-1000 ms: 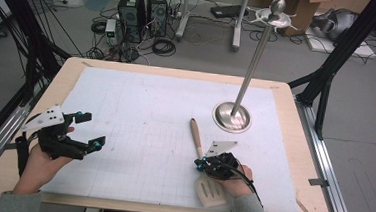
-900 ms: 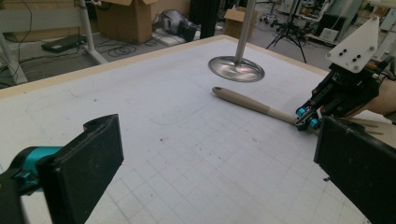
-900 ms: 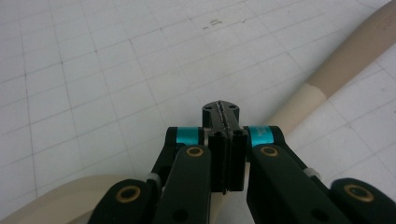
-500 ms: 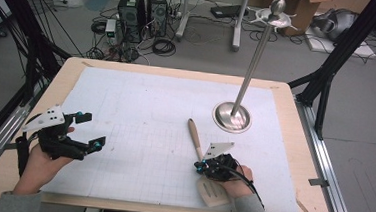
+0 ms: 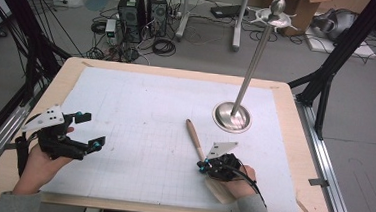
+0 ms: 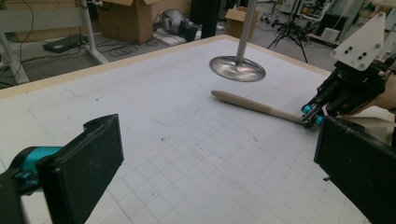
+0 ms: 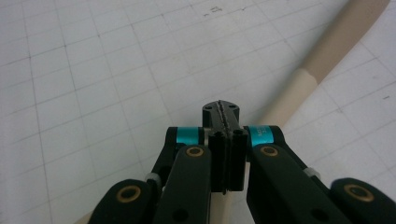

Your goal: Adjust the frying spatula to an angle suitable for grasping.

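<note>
A beige spatula [image 5: 194, 136] lies on the white grid mat [image 5: 140, 107], its handle pointing up and left and its flat blade [image 5: 218, 191] under the person's right hand. My right gripper [image 5: 203, 166] is shut, and its tips sit over the thin neck of the handle. In the right gripper view the pads [image 7: 222, 109] meet with nothing between them, and the spatula handle [image 7: 322, 60] runs off to the upper right beneath them. My left gripper [image 5: 86, 129] is held open at the mat's left edge, holding nothing. In the left gripper view its jaws stand wide apart, with the spatula [image 6: 252, 103] and the right gripper [image 6: 310, 119] beyond them.
A metal stand with a round base [image 5: 232, 116] and a tall pole [image 5: 254, 60] rises just beyond the spatula. The wooden tabletop [image 5: 303, 144] borders the mat. Computer boxes and cables [image 5: 142, 7] lie on the floor past the far edge.
The far end of the spatula handle has shifted very slightly left. Both hands and grippers have kept their places.
</note>
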`<state>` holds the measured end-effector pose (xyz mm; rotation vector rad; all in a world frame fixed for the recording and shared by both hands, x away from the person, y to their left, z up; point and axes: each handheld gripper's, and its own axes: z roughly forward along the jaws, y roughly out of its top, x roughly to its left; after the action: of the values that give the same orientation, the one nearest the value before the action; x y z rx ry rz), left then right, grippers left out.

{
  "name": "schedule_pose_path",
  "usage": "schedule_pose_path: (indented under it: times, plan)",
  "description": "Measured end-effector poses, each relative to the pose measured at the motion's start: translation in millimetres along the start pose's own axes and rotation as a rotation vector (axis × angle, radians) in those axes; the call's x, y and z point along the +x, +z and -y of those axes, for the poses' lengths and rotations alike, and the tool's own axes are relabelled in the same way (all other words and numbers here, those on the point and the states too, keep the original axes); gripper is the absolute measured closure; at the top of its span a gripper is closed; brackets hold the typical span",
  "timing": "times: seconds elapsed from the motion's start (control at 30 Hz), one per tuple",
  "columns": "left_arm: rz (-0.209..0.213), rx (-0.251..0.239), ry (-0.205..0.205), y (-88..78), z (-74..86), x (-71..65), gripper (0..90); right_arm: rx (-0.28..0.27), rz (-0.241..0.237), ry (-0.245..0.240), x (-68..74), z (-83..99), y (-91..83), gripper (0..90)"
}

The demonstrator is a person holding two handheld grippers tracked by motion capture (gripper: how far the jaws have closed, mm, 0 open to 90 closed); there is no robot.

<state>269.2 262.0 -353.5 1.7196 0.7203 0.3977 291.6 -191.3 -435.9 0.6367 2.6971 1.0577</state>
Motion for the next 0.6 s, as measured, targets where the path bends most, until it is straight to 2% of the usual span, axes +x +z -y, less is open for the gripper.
schedule_pose_path:
  times: [0.17, 0.3, 0.6]
  plan:
    - [-0.001, -0.001, 0.0, -0.9, 0.3, 0.3, 1.8, 0.005, -0.002, -0.005, -0.9, 0.7, -1.1, 90.0]
    - [-0.002, -0.003, -0.002, -1.1, 0.3, -0.2, 1.8, 0.02, 0.017, -0.039, -0.6, 0.4, -2.2, 90.0]
    - [-0.005, 0.001, -0.002, -1.5, 0.9, 0.2, 1.8, 0.024, 0.03, -0.022, -6.9, 6.9, -8.6, 90.0]
